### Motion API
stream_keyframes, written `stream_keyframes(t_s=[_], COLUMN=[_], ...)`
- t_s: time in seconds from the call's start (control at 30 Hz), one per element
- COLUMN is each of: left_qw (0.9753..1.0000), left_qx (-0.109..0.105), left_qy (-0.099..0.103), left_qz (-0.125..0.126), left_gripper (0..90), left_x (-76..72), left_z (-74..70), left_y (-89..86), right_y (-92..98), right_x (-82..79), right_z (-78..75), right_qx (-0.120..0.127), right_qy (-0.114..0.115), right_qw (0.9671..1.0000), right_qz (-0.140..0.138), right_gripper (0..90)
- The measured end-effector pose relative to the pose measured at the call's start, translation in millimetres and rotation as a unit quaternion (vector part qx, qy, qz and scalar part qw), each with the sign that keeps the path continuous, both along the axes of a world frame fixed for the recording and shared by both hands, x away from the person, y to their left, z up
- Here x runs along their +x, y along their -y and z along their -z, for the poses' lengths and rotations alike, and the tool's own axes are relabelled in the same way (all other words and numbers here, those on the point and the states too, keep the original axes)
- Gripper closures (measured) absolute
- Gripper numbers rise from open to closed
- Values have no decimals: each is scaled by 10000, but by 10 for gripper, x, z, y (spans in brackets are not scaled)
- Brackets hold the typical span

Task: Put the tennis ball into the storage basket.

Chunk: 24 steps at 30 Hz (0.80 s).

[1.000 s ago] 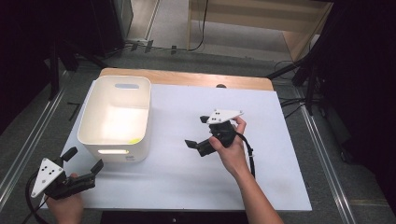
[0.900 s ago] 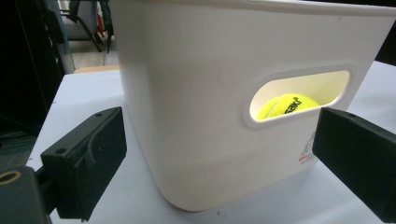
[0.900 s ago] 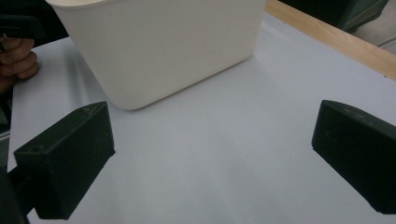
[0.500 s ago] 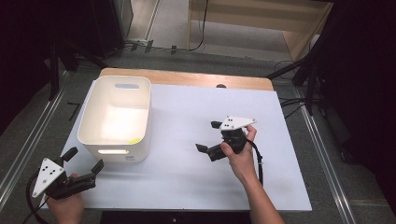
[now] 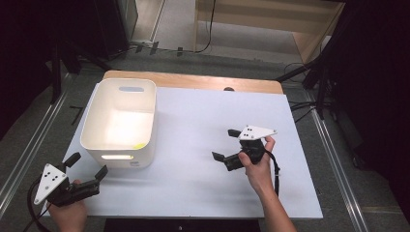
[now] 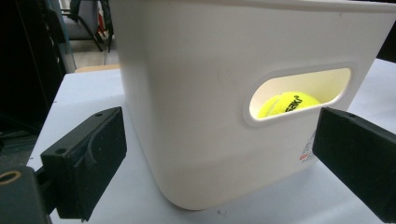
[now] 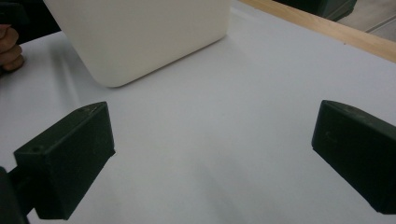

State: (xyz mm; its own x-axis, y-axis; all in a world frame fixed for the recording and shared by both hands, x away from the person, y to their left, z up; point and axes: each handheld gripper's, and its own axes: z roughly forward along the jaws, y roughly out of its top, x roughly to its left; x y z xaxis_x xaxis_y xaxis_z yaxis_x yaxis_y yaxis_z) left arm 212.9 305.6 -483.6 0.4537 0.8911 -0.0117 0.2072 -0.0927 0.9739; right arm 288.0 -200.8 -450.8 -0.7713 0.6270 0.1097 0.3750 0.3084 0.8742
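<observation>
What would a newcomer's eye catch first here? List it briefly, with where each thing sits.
The white bin stands on the left part of the white table. Through its handle slot, the left gripper view shows a yellow tennis ball inside. The left tool sits open at the table's near-left corner, and the right tool is open over bare table right of the bin.

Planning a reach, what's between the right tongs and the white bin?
Nothing: bare white tabletop between the right tongs and the bin, seen in the high view.
</observation>
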Motion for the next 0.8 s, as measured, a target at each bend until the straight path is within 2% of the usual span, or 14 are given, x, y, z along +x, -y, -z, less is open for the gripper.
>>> stream_keyframes(t_s=[0.8], left_qw=[10000], left_qx=[75], left_qy=[-27], left_qz=[-29], left_gripper=[28], left_x=[-1], left_z=[0], left_y=[10], right_y=[504], right_x=[-243], right_z=[202], right_qx=[144], right_qy=[-16], right_qw=[9985], right_qz=[526], right_gripper=[0])
